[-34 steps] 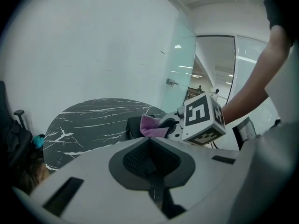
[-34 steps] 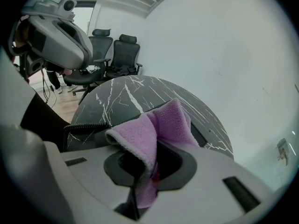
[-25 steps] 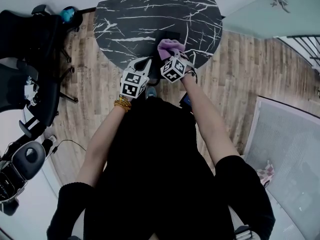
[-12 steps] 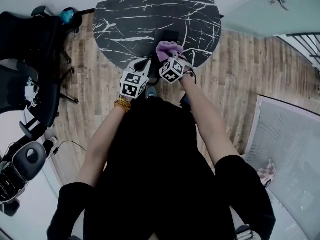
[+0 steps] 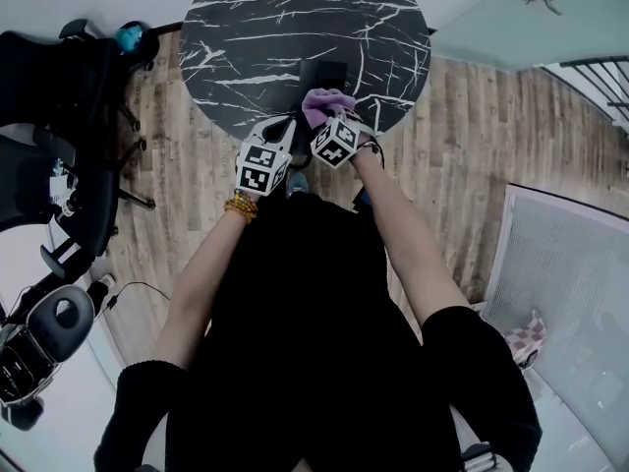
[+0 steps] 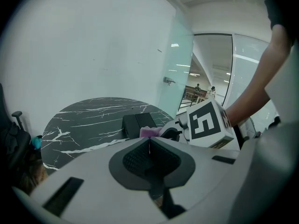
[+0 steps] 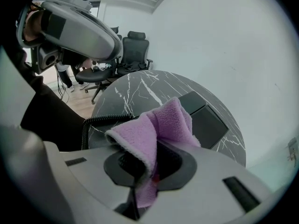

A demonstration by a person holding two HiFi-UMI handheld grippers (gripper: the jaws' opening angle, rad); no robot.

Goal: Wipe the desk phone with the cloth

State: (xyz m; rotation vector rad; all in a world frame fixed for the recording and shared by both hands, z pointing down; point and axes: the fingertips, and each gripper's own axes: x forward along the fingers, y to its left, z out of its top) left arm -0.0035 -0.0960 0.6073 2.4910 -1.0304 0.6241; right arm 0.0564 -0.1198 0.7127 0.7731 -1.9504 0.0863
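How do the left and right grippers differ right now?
Grip: the left gripper is shut on nothing; the right gripper is shut on the purple cloth.
Place: the right gripper holds the cloth at the desk phone; the left gripper sits beside it, nearer the person.
Shared: both are closed, side by side at the near edge of the table.

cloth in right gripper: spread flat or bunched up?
Bunched. The purple cloth is pinched between the jaws of the right gripper and stands up in loose folds above them, not laid flat.
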